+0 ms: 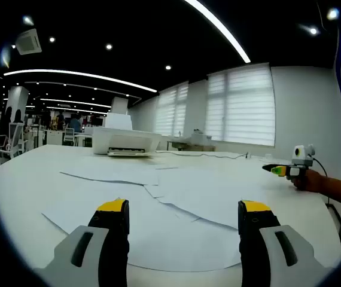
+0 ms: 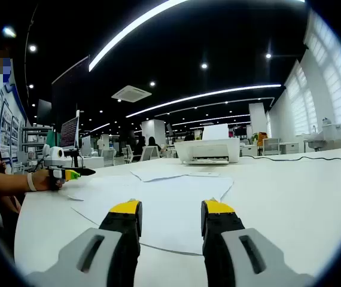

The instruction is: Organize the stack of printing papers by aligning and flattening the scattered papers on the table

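Several white paper sheets (image 1: pixel 176 197) lie scattered and overlapping on the white table (image 1: pixel 27 179). In the left gripper view my left gripper (image 1: pixel 184 209) hovers low over the nearest sheets, open wide with nothing between the jaws. The right gripper (image 1: pixel 283 170) comes in from the right, held by a hand above the table's far side. In the right gripper view my right gripper (image 2: pixel 171 209) stands open over a large sheet (image 2: pixel 158 203), with a smaller sheet (image 2: pixel 164 173) beyond it. The left gripper (image 2: pixel 73 174) shows at the left, held by a hand.
A white printer (image 1: pixel 125 140) (image 2: pixel 209 150) stands at the table's far end. A thin cable (image 2: pixel 314 158) runs across the table beside it. Office desks, chairs and people fill the background. A person's arm (image 2: pixel 9 182) reaches in at the left.
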{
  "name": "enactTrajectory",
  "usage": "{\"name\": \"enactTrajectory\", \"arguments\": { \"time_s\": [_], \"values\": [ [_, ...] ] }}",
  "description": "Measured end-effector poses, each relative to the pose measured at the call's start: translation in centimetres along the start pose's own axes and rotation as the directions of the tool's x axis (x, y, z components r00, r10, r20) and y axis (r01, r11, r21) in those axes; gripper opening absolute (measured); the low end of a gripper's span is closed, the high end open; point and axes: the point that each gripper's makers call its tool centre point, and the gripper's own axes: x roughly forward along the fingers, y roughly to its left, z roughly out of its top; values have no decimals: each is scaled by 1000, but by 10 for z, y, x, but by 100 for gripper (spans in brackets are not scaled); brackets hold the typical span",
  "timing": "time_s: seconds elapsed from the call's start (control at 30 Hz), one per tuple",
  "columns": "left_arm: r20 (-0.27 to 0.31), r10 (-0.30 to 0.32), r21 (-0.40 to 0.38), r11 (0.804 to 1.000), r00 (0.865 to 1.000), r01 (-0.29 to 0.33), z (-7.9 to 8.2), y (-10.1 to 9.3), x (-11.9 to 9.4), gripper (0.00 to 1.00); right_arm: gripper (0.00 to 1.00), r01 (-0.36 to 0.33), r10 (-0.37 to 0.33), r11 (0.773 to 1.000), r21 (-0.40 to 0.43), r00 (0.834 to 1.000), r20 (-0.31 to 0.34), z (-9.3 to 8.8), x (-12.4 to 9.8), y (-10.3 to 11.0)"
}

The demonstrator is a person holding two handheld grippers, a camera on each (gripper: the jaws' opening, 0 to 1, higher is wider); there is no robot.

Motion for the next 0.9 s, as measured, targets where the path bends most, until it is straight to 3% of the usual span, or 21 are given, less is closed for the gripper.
{"name": "enactTrajectory", "arguments": {
  "time_s": [0.9],
  "values": [
    [4,3,-2,1000,1000,-3,1,-2,-3,78,35,1,-1,1000,-4,1000,-6,-1,1,3]
  ]
}}
